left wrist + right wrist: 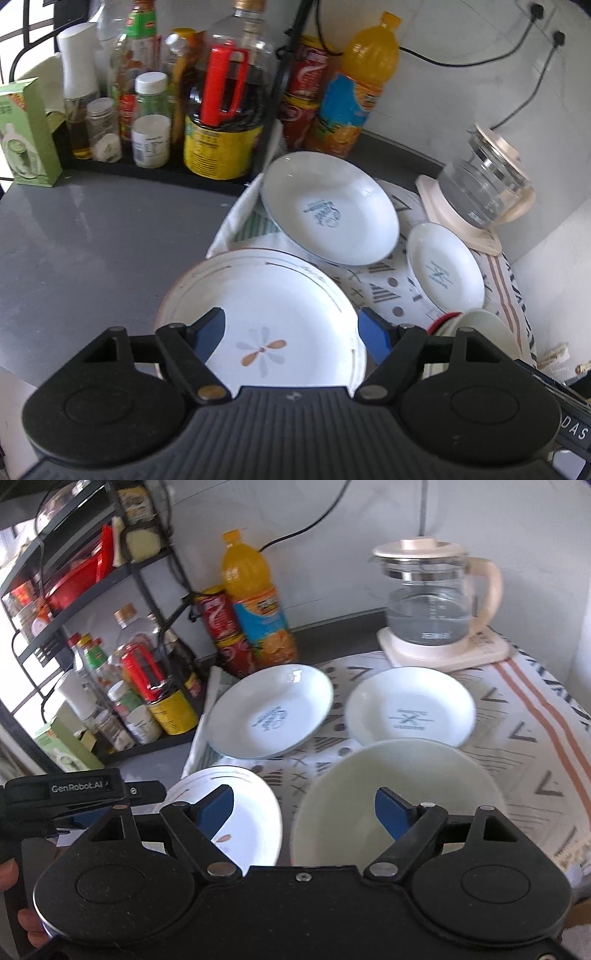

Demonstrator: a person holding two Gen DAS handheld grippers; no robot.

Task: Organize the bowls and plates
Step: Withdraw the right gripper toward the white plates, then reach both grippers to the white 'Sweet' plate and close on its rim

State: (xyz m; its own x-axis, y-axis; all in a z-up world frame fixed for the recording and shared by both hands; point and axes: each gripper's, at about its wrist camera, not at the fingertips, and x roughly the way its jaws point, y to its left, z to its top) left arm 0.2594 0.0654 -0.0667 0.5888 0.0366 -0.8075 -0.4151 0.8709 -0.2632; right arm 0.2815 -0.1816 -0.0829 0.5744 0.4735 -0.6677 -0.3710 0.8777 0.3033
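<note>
Far left of the left wrist view: green carton [27, 133] on the grey counter [92, 236], then a black tray crowded with jars and bottles, the big one a dark-liquid bottle with a red handle [225, 86]. Orange drink bottle [360, 85] and red cans [306, 74] stand against the wall.

Left gripper [291, 334] tilts steeply down over the flower plate [266, 314]. Its blue pads [210, 332] are spread wide, one over the plate's left part, the other off its right edge; nothing pinched between them. The plate sits half on the counter, half on the patterned cloth [384, 291].

Beyond it, a blue-rimmed dish [328, 206] leans tilted on the cloth. To its right, a smaller white dish [445, 267], also tilted. A glass kettle [484, 184] on a cream base stands at the back right.

Right wrist view: the left gripper's body enters at the left edge, a hand partly visible at the lower left corner. A black wire shelf [85, 583] rises at the upper left.

Right gripper [304, 812] points down at a gentler slope, its fingers [391, 812] set wide apart with nothing gripped. Its left pad lies over the flower plate, the right over the pale green bowl [399, 790]. The bowl sits upright on the cloth, just beside the flower plate, near the small dish behind it. Whether either pad touches crockery cannot be told.
</note>
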